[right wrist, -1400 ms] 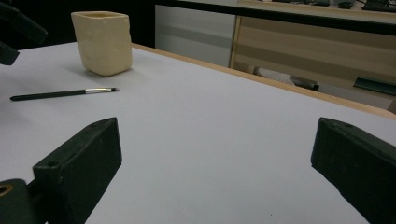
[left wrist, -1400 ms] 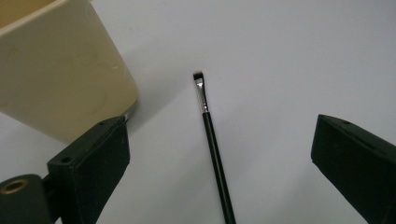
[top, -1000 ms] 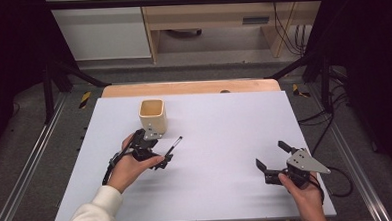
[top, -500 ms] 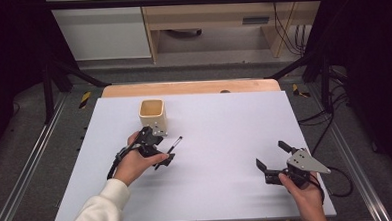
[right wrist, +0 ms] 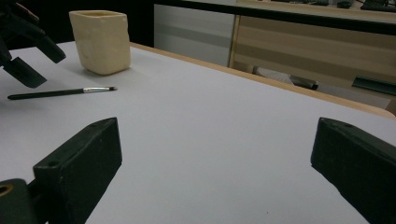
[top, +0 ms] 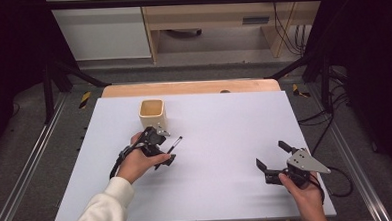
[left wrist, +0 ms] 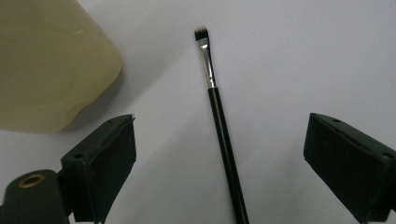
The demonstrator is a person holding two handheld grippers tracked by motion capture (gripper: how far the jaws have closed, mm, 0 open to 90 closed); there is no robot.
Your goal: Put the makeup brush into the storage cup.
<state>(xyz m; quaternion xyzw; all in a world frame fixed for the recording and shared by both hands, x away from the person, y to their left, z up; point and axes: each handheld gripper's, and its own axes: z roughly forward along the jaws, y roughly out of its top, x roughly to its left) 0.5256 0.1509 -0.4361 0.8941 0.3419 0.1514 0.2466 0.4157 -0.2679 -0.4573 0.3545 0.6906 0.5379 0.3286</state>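
Right gripper: the black two-jaw right gripper with a grey three-cornered plate on top sits low over the tabletop's near right part, well apart from the cup; its jaws stand wide apart with nothing between them.
Left gripper: the black left gripper hovers just in front of the cup, over the brush; its jaws are spread wide and hold nothing, one on each side of the handle without touching it.
Brush: the thin black-handled brush with a silver ferrule and dark bristle tip lies flat on the tabletop just beside the cup, its tip pointing past the cup's side, its handle running back between the left gripper's jaws.
Cup: the cream-coloured, square-sided cup stands upright, towards the far left of the tabletop.
Tabletop: the pale lilac-white tabletop carries the cup and brush; a wooden strip edges its far side.
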